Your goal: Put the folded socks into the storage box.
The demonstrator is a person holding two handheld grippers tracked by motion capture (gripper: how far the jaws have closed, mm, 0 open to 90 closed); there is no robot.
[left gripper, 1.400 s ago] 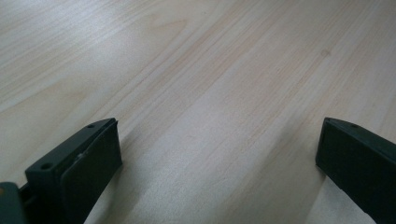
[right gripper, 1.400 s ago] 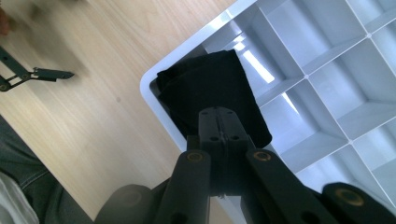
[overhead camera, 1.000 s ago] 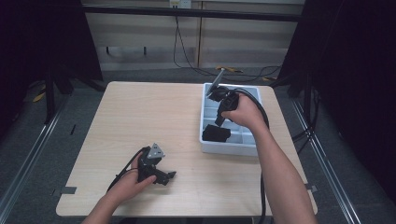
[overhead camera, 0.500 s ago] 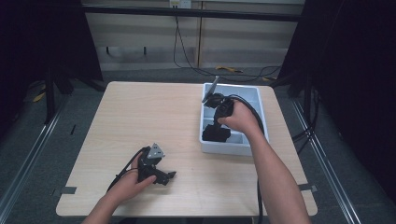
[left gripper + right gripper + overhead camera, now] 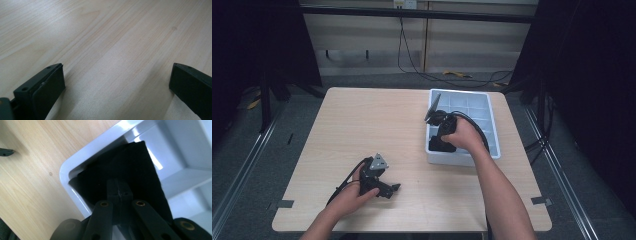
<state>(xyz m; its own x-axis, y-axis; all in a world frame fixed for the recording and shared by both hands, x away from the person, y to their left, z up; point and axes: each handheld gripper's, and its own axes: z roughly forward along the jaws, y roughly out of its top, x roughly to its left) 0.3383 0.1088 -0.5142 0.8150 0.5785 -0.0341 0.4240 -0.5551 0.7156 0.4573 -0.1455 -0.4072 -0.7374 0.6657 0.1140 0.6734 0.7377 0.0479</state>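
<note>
A white compartment tray point(image 5: 495, 131) sits on the right part of the wooden table point(image 5: 362, 125). My right gripper point(image 5: 438, 145) points down into the tray's near-left corner compartment. Its jaws are shut together on a flat black piece point(image 5: 140, 167) that stands inside that corner of the tray point(image 5: 75, 161). The pinch of the right gripper point(image 5: 119, 192) is at the piece's lower edge. My left gripper point(image 5: 393, 189) rests on the table near the front edge, held by a hand. In its own view the left gripper point(image 5: 117, 75) is wide open over bare wood.
The tray's other compartments point(image 5: 472, 107) look white and bare from above. A cable point(image 5: 476, 129) loops from the right gripper over the tray. The table is ringed by a dark floor and metal frame rails point(image 5: 242, 165).
The right hand has sunk and shifted slightly left, bringing its gripper deeper into the tray's near-left compartment. The left hand and its gripper have stayed put.
</note>
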